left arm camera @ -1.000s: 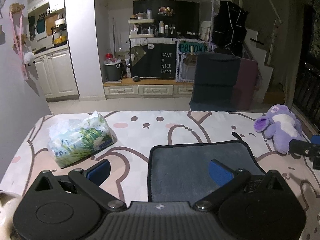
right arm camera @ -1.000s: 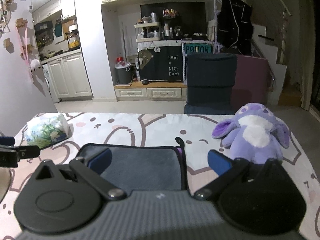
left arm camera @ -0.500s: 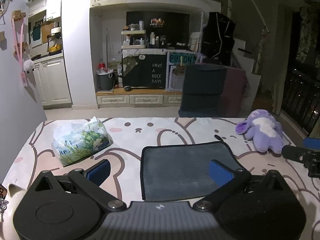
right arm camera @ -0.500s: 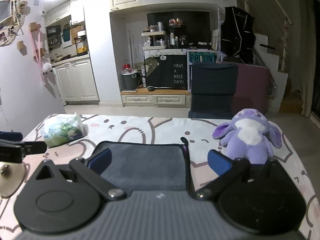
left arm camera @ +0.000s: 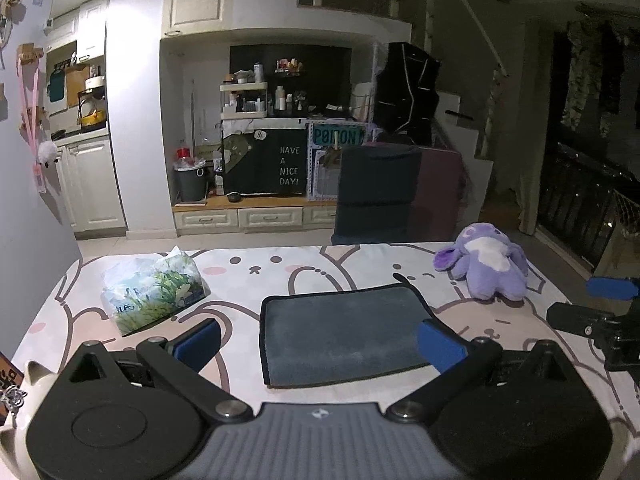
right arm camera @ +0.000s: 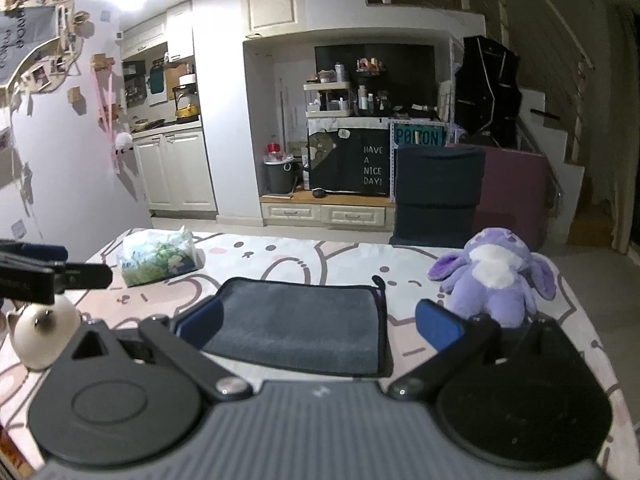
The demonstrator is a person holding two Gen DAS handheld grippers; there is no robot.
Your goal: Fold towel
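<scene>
A dark grey towel [left arm camera: 340,330] with black edging lies folded flat on the cartoon-print table; it also shows in the right wrist view [right arm camera: 298,324]. My left gripper [left arm camera: 320,340] is open and empty, raised above and behind the towel's near edge. My right gripper [right arm camera: 318,322] is open and empty, also raised behind the towel. The right gripper shows at the right edge of the left wrist view [left arm camera: 592,316]. The left gripper shows at the left edge of the right wrist view [right arm camera: 52,272].
A tissue pack [left arm camera: 154,292] lies at the table's far left. A purple plush toy [left arm camera: 486,266] sits at the far right. A white cat-shaped jar [right arm camera: 42,328] stands at the near left. A dark chair [left arm camera: 378,192] stands beyond the far edge.
Both grippers have pulled back and risen away from the towel, so more of the table and room shows. The towel stays flat where it was.
</scene>
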